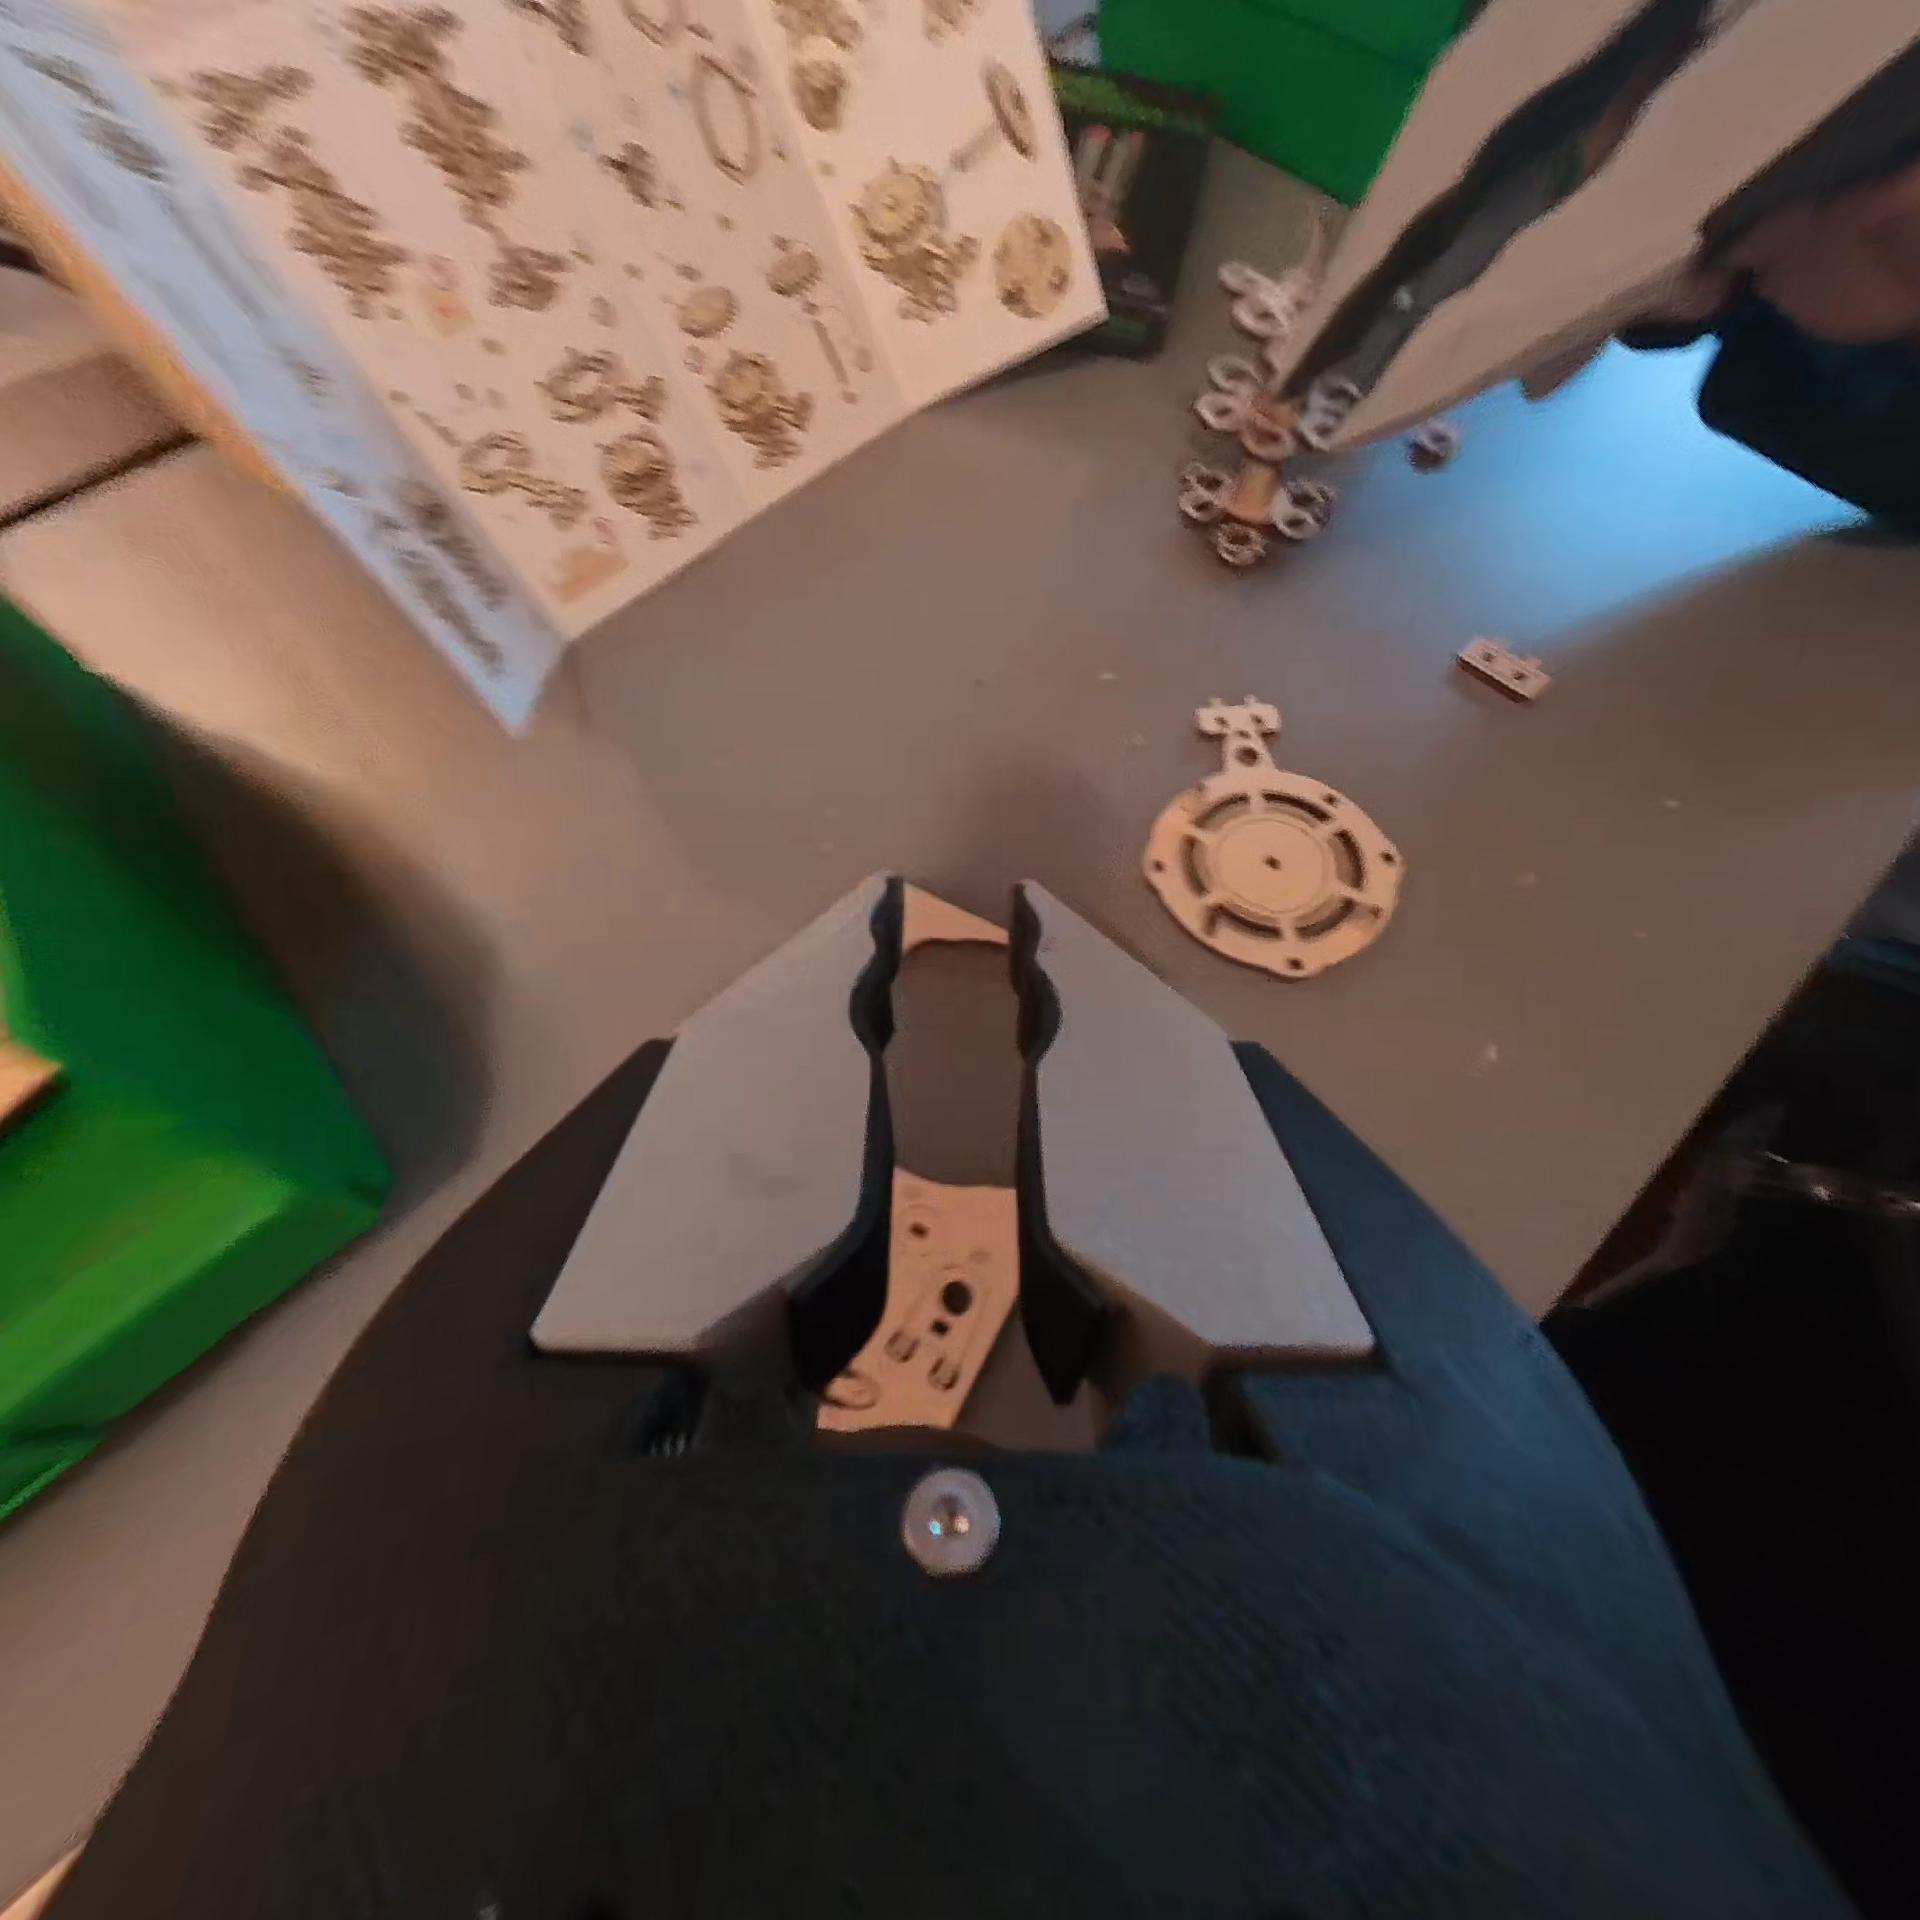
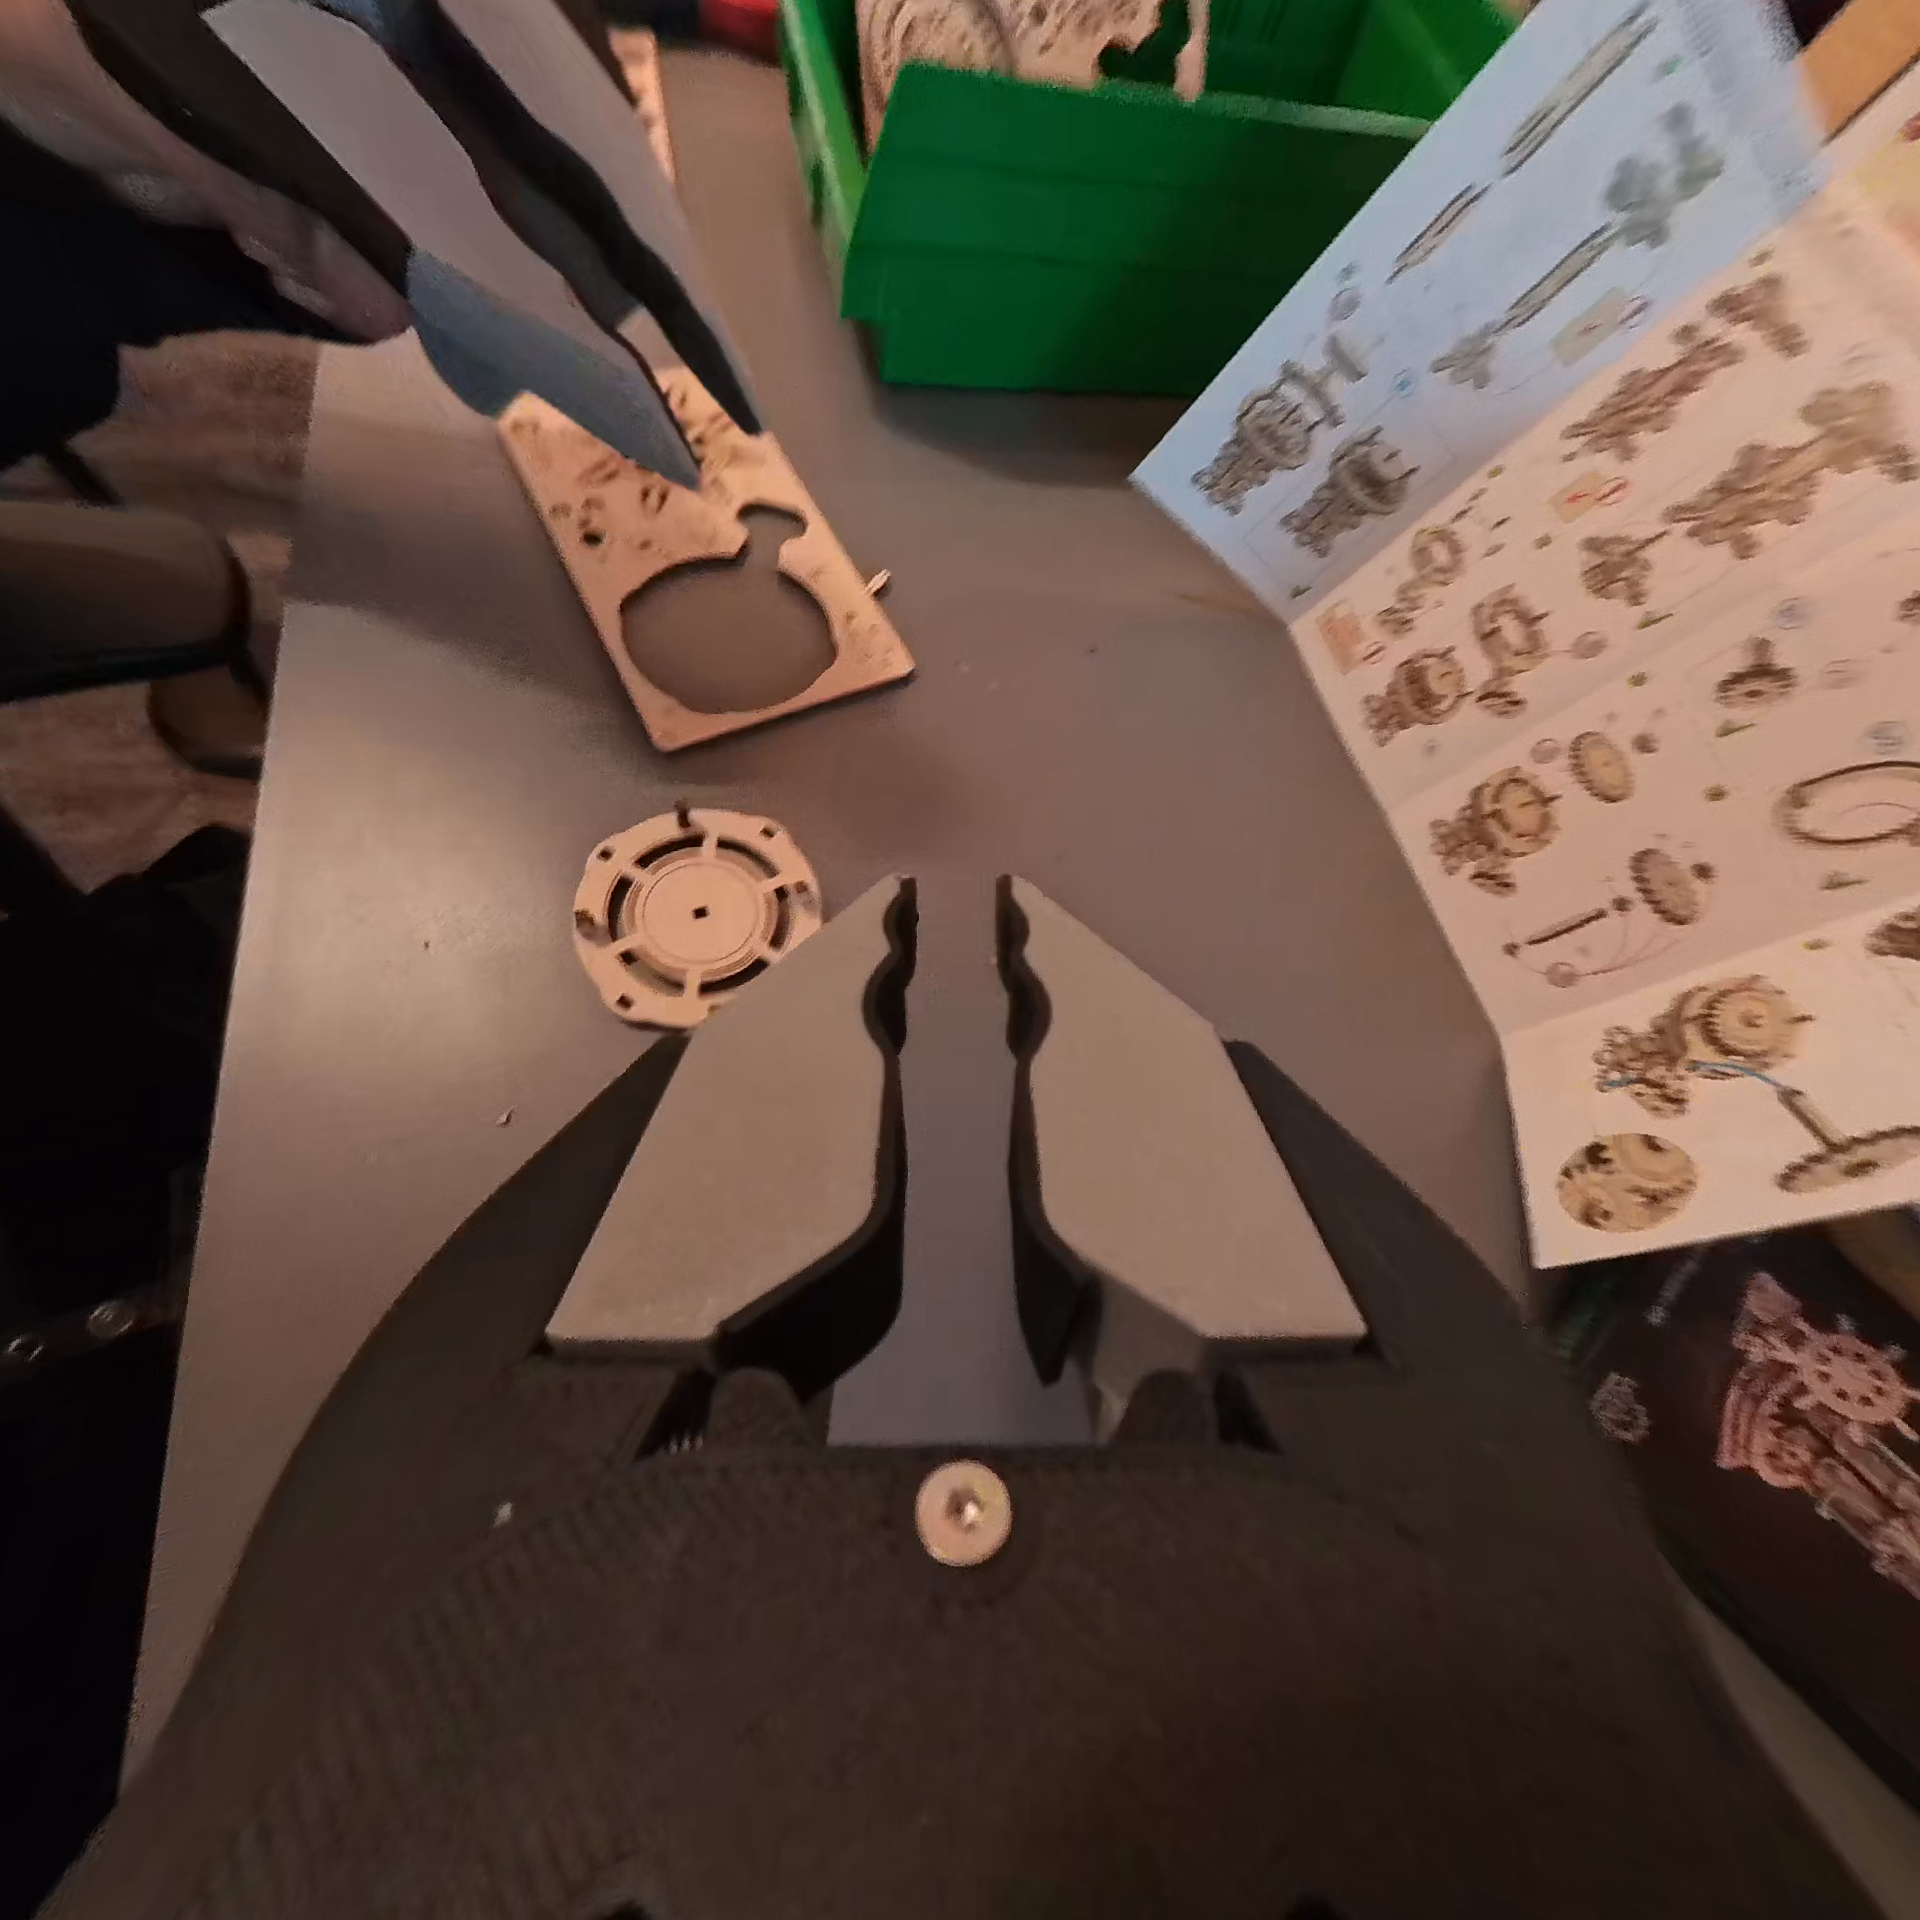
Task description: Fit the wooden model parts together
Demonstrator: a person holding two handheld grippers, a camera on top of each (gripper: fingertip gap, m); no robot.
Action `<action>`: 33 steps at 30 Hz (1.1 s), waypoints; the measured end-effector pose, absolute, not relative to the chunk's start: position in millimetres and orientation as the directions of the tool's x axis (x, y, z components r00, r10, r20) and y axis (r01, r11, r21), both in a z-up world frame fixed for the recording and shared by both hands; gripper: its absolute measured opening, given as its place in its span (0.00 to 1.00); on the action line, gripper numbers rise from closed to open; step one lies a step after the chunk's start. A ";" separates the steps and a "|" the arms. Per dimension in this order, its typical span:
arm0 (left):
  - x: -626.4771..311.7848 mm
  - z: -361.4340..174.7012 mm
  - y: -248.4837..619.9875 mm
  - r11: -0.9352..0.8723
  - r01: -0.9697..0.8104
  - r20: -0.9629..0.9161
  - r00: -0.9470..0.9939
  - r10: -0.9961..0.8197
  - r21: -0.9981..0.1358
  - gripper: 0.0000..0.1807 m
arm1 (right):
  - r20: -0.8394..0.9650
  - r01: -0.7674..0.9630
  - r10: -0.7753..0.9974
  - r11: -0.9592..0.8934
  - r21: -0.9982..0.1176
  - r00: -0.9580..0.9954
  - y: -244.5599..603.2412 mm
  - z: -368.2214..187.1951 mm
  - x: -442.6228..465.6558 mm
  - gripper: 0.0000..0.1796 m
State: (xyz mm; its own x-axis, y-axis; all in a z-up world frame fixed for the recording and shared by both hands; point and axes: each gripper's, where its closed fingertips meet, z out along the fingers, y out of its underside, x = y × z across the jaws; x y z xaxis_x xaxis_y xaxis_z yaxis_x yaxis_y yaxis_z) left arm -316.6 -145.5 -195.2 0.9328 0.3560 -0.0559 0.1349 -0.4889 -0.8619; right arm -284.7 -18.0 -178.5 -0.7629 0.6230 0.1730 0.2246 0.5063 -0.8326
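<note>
Grey fingers of the left gripper (image 1: pixel 951 935) stand parted over the cut-out sheet (image 2: pixel 748 613), holding nothing. The right gripper (image 2: pixel 956 925) is likewise released, above bare table (image 2: pixel 1091 748) with free room between it and the sheet. Just left of its tip lies the round disc (image 2: pixel 691 920), pale ply with slotted rings and a small centre hole, near the table's edge. A leaflet (image 2: pixel 1621 665) and a green bin (image 2: pixel 1091 249) close the far side.
</note>
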 end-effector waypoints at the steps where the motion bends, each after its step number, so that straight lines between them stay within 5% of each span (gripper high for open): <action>1: -324.0 -182.9 -153.8 -0.461 0.130 -0.067 0.919 0.388 -0.878 0.09 | 0.183 0.199 0.638 0.478 -0.855 -0.748 -15.4 -168.6 -286.0 0.06; 7: -343.5 -110.0 -189.4 -0.287 0.099 -0.054 0.876 0.480 -0.953 0.04 | 0.159 0.054 0.674 0.283 -0.957 -0.722 0.9 -111.7 -279.4 0.06; 13: -358.0 -194.5 -160.4 -0.616 0.185 -0.113 0.904 0.411 -0.766 0.09 | 0.135 0.119 0.671 0.318 -0.941 -0.729 1.4 -126.9 -283.0 0.07; 22: -377.9 -262.2 -159.1 -0.817 0.227 -0.184 0.910 0.372 -0.529 0.10 | 0.186 0.111 0.657 0.383 -0.917 -0.731 -2.9 -135.0 -281.1 0.07; 26: -362.3 -265.9 -159.3 -0.820 0.196 -0.142 0.938 0.317 -0.537 0.00 | 0.189 0.101 0.658 0.377 -0.921 -0.729 -2.1 -131.4 -280.0 0.07; 33: -348.3 -266.1 -163.7 -0.810 0.207 -0.085 0.950 0.300 -0.548 0.00 | 0.191 0.099 0.655 0.380 -0.920 -0.731 -3.0 -131.6 -278.9 0.07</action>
State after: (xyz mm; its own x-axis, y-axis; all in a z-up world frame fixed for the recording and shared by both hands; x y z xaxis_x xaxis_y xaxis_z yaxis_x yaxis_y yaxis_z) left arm -348.3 -163.7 -266.1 0.9501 0.3003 -0.0848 0.2072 -0.8101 -0.5484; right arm -278.9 -3.0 -131.6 -0.7309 0.6550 0.1915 0.0993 0.3797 -0.9198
